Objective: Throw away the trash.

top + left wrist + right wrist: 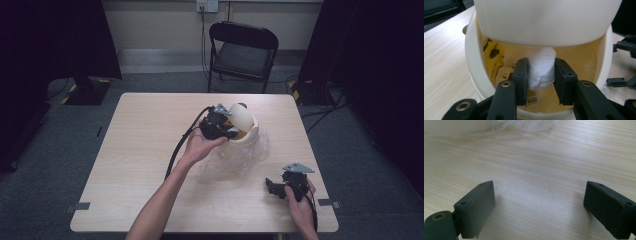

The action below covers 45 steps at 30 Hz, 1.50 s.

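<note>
White wad (541, 68) pinched between the left gripper's (541, 82) fingers, inside the mouth of a cream bin (475, 65).

The wad, soft and paper-like, sits squarely between the two black fingers (521, 75), which press on it from both sides, just above the bin's yellowish interior where a printed wrapper with a barcode (532, 96) lies. The bin's swing lid (544, 20) hangs tilted directly over the wad and the fingers, crowding the opening from above. In the high view the left gripper (225, 129) reaches into the bin (247, 135) at mid-surface, with crumpled clear plastic (240, 157) spread around the bin's near side. The right gripper (272, 187) rests well apart near the surface's (140, 150) near right corner, its fingers (477, 207) spread wide over bare wood and holding nothing; a black folding chair (242, 52) stands beyond the far edge.
</note>
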Each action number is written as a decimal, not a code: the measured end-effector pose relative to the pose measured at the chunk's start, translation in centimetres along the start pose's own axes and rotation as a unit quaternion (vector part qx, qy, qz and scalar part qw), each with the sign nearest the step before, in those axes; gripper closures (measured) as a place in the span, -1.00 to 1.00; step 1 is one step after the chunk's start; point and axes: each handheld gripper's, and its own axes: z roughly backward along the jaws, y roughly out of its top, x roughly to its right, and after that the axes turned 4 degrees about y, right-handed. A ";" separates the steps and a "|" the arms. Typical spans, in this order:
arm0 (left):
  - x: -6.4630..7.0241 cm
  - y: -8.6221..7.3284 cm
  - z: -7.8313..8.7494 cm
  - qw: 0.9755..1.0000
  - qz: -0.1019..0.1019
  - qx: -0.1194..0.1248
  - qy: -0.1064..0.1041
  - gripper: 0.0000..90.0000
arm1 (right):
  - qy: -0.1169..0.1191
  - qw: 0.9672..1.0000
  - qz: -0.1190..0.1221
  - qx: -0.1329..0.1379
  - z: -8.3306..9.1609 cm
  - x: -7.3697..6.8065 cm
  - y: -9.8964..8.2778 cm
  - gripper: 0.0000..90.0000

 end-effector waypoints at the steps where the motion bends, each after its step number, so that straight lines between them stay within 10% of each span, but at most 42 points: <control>1: 0.1 0.0 0.0 1.000 -0.003 -0.002 0.001 0.44 | 0.000 1.000 0.000 0.000 0.0 0.0 0.0 -0.79; 16: 0.4 0.1 -0.1 1.000 0.012 0.015 -0.010 0.08 | 0.000 1.000 0.000 0.000 0.0 0.0 0.0 -0.79; 40: 0.8 -1.8 4.7 0.997 0.017 0.072 0.002 -0.34 | 0.001 1.000 0.000 0.000 0.0 0.0 0.0 -0.79; 45: -0.2 -2.7 5.8 0.996 0.046 0.077 0.001 -0.51 | 0.001 1.000 0.000 0.000 0.0 0.0 0.0 -0.79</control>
